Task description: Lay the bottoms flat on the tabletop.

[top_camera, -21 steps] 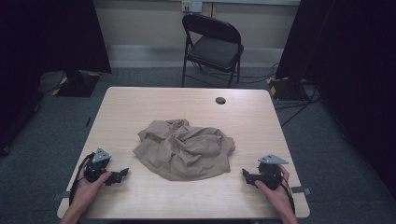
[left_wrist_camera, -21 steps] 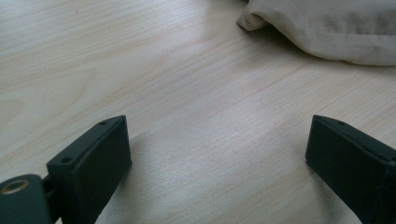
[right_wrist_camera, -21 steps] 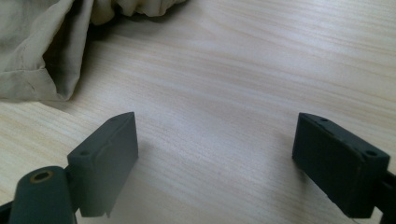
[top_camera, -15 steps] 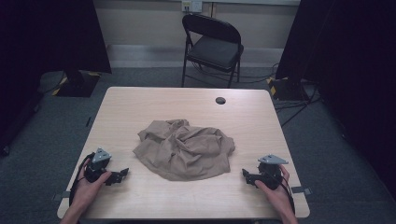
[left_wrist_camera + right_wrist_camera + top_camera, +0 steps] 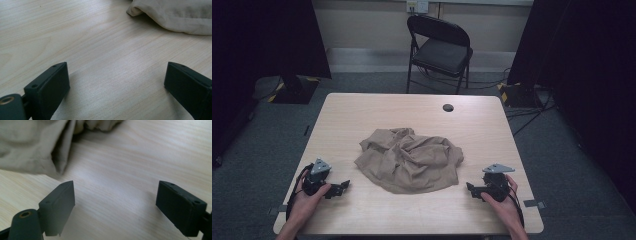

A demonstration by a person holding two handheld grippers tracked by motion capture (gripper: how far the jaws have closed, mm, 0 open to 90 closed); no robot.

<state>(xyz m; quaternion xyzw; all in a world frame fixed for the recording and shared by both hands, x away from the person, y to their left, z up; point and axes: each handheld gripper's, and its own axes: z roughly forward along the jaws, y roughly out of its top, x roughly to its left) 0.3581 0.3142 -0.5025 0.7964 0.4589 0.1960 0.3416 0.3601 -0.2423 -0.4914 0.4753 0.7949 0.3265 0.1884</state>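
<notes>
A crumpled tan cloth (image 5: 409,159) lies in a heap at the middle of the light wood table (image 5: 412,112). My left gripper (image 5: 343,186) rests on the table near the front left corner, open, its jaws pointing right toward the cloth. In the left gripper view the cloth (image 5: 175,13) lies ahead at the upper right, apart from the gripper (image 5: 116,82). My right gripper (image 5: 470,188) rests near the front right corner, open, jaws pointing left. In the right gripper view the cloth's edge (image 5: 32,145) lies just beyond the gripper (image 5: 115,202) at the upper left.
A small dark round hole (image 5: 448,107) sits near the table's far edge. A black folding chair (image 5: 439,47) stands behind the table. Dark curtains flank both sides, and cables lie on the grey carpet at the right.
</notes>
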